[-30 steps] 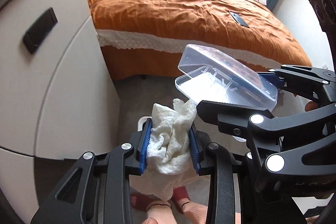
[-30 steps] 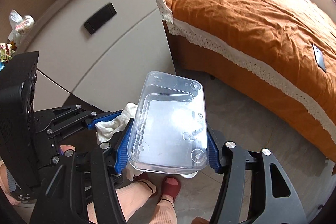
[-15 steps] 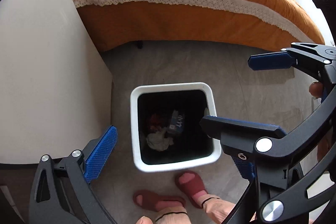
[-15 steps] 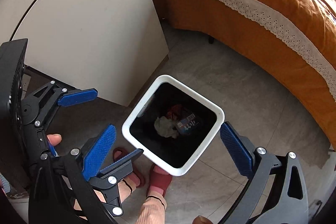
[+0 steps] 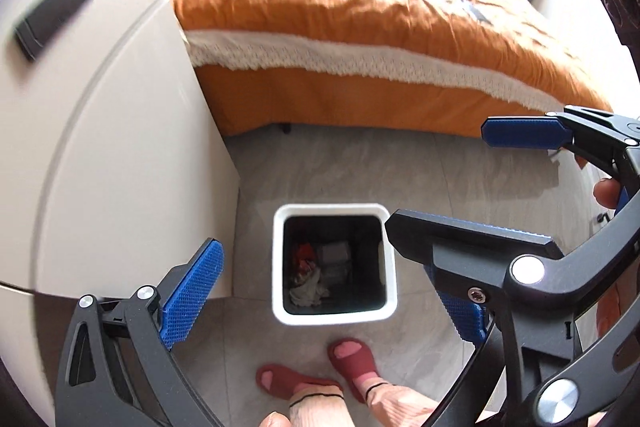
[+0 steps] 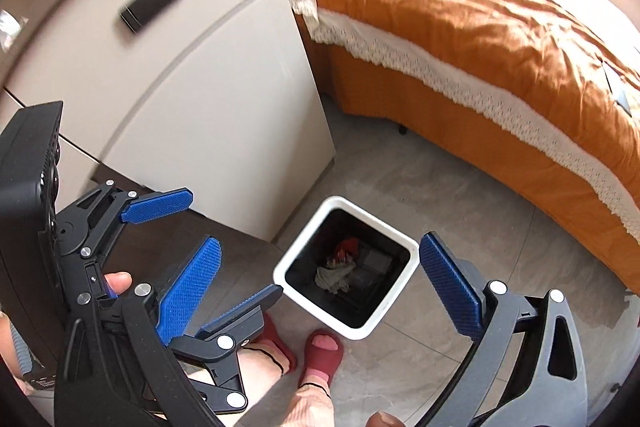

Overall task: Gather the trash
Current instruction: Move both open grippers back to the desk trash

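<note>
- Step in hand: the drop-off part of trash collecting, by my reading. Both grippers hang over the white square-rimmed waste bin with the dark inside (image 5: 334,317), which stands on the grey tiled floor (image 5: 360,167) at lower centre of the left wrist view, just beside the cream cabinet side panel (image 5: 132,163).
- Trash: lies at the bin's bottom – a crumpled whitish cloth or tissue (image 5: 308,291), something red (image 5: 304,255), a greyish clear-looking piece (image 5: 335,255). The last is too dim to name surely.
- Left gripper (image 5: 324,303): blue ribbed fingers (image 5: 192,291) spread to their widest, nothing between them, touching nothing. Bin mouth shows straight through the gap.
- Right gripper (image 6: 324,287): likewise wide open and empty; blue fingers (image 6: 448,287) frame the bin at lower centre of its own view, clear of the rim.
- Person's feet in dark red slippers (image 5: 320,371) stand just beside the bin's near edge, bottom of frame.
- Next move, as I judge it: lift both grippers away from the bin and look for further litter; none shows on the floor. Orange bedspread with white lace trim (image 5: 360,7), upper frame, carries a small dark flat object, too small to tell whether it is trash.
</note>
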A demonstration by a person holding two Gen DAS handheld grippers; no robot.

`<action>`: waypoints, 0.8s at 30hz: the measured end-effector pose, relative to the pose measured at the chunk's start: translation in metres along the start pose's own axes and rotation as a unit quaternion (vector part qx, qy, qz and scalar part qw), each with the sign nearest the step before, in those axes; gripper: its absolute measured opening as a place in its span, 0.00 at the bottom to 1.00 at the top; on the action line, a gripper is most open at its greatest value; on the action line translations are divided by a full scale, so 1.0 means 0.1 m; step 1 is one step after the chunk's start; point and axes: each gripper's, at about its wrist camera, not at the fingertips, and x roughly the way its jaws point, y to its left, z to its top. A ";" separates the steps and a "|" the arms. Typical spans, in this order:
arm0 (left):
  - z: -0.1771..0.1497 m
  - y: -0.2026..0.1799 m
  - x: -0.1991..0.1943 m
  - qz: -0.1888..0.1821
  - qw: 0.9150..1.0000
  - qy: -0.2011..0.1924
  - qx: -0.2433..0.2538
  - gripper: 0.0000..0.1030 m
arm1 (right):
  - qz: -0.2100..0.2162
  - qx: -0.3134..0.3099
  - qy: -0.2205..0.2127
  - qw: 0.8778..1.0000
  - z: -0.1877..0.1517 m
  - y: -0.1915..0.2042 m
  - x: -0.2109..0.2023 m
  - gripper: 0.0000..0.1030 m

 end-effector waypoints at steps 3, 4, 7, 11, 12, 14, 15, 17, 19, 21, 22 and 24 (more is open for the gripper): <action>0.13 0.01 -0.37 0.015 0.999 -0.030 -0.004 0.95 | 0.004 -0.004 -0.026 1.000 0.17 0.11 -0.32 0.96; 0.17 0.03 -0.50 0.020 0.999 -0.039 -0.006 0.95 | 0.007 -0.006 -0.035 0.999 0.22 0.15 -0.43 0.96; 0.27 0.07 -0.89 0.039 0.997 -0.068 -0.019 0.95 | 0.019 -0.015 -0.057 0.998 0.40 0.29 -0.72 0.96; 0.34 0.17 -1.33 0.066 0.992 -0.099 -0.044 0.95 | 0.046 -0.040 -0.084 0.995 0.58 0.51 -1.04 0.96; 0.35 0.21 -1.42 0.074 0.991 -0.104 -0.050 0.95 | 0.051 -0.048 -0.089 0.994 0.63 0.58 -1.10 0.96; 0.34 0.31 -1.63 0.093 0.987 -0.116 -0.065 0.95 | 0.067 -0.067 -0.102 0.990 0.73 0.75 -1.22 0.96; 0.34 0.37 -1.73 0.104 0.984 -0.122 -0.073 0.95 | 0.075 -0.077 -0.107 0.988 0.78 0.83 -1.27 0.96; 0.31 0.50 -1.92 0.125 0.979 -0.130 -0.095 0.95 | 0.091 -0.095 -0.116 0.984 0.87 1.00 -1.35 0.96; 0.25 0.66 -2.11 0.152 0.971 -0.138 -0.119 0.95 | 0.107 -0.113 -0.124 0.980 0.95 1.17 -1.42 0.96; 0.18 0.80 -2.28 0.175 0.964 -0.145 -0.138 0.95 | 0.125 -0.131 -0.130 0.975 1.02 1.36 -1.48 0.96; 0.14 0.89 -2.37 0.190 0.959 -0.148 -0.151 0.95 | 0.132 -0.138 -0.133 0.973 1.05 1.45 -1.50 0.96; 0.08 1.04 -2.53 0.209 0.951 -0.153 -0.171 0.95 | 0.147 -0.158 -0.137 0.967 1.11 1.64 -1.55 0.96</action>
